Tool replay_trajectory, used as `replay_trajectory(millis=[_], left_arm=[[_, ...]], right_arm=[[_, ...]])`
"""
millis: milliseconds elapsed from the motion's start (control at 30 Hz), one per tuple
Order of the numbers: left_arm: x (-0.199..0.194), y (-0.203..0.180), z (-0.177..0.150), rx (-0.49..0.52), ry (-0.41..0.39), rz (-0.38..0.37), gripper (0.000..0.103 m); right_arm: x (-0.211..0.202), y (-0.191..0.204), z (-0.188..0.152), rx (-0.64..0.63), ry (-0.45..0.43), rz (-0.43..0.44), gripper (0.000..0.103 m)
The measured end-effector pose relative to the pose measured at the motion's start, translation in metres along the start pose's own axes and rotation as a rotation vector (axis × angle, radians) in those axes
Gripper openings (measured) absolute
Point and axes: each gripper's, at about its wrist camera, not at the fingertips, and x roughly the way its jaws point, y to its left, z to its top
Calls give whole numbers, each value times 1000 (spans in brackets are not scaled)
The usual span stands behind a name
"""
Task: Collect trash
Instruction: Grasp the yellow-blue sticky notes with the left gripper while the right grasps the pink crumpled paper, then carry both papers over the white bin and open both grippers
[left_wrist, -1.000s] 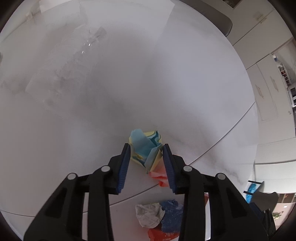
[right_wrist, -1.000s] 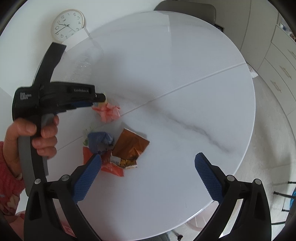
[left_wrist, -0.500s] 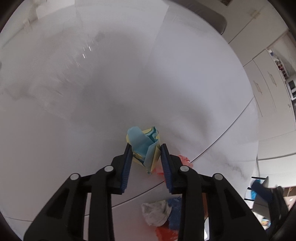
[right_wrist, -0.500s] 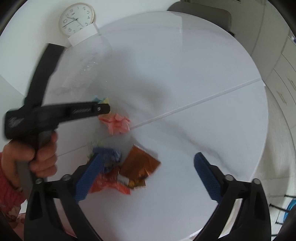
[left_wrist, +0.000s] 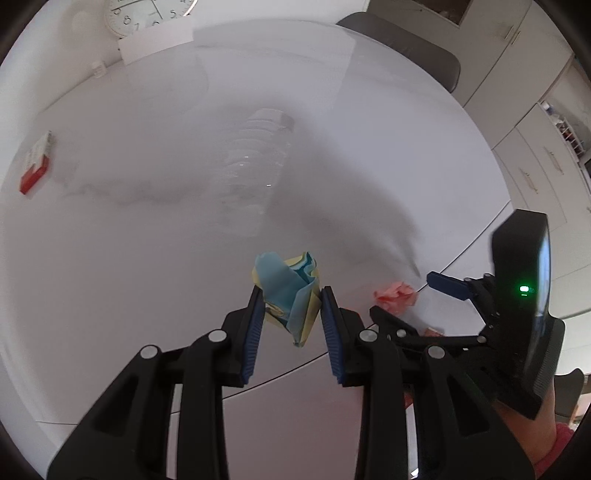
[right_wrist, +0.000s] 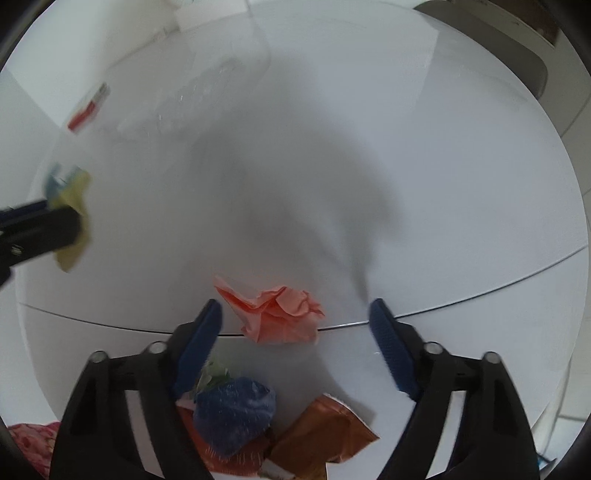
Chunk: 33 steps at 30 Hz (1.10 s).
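My left gripper (left_wrist: 291, 317) clamps a crumpled blue-and-yellow paper wad (left_wrist: 290, 291) above the round white marble table (left_wrist: 147, 229). My right gripper (right_wrist: 295, 328), jaws just closing but not yet touching, straddles a crumpled pink paper ball (right_wrist: 280, 314) lying on the table seam, near a blue wad (right_wrist: 234, 413) and a copper foil wrapper (right_wrist: 321, 432).

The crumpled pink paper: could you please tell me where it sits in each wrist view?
Left wrist: pink paper at right of centre, beside the table seam.
Right wrist: pink paper low centre, between the open right gripper fingers.
Shared landmark: the table seam, running under the paper.
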Motion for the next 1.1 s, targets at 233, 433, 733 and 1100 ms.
replay_trajectory(millis=[233,433,733,1100], left_arm=[[-16,2,-5,9,-15,5,31],[-32,-20,-10,59,-32,-9,31],[-56,-91,-45,237,-42,-101,31],[-51,-212,-109,516,47,-228,31]], right_arm=[[-5,0,-1,-21,-19,-32,43],[-49,-34,-21,112,-107,17,43],[-140,-108,-135,322,-213,-9,43],[-83,-178,-317,609,-33,-88,43]])
